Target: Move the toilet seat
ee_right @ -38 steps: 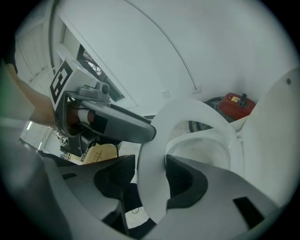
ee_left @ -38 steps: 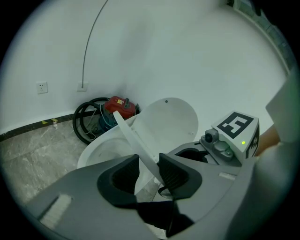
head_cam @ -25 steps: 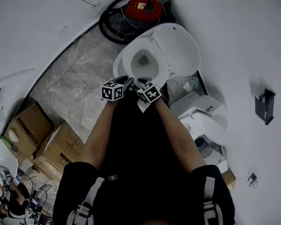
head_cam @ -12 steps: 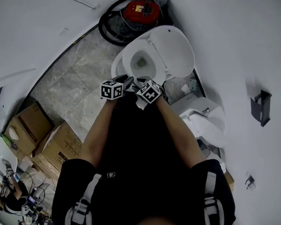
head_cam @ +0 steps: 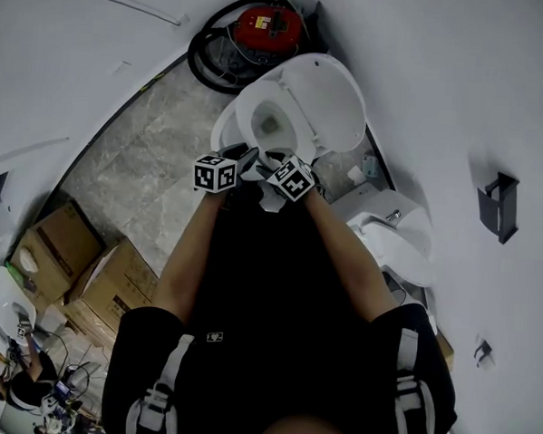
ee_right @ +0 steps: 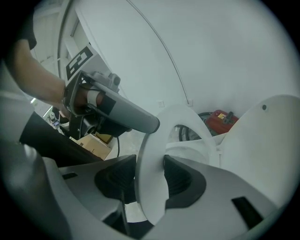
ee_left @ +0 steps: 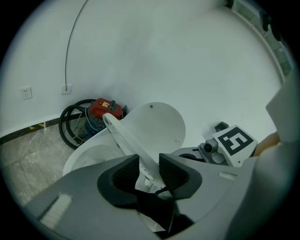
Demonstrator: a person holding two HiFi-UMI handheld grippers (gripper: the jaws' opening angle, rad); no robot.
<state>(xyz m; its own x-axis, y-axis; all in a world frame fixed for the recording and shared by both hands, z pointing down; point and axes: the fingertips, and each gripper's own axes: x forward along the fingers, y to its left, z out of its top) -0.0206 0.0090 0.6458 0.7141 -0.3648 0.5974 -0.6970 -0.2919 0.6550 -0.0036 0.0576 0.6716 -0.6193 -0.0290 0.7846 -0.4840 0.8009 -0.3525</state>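
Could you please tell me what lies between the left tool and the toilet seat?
Nothing: the left gripper view shows the left tool closed directly on the rim of the raised toilet seat.

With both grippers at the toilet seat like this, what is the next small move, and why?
Probably swing the toilet seat a little higher, toward the raised lid. The left gripper and right gripper both clamp its rim, the right jaws having just been closing on it, and it stands tilted, only partly up.
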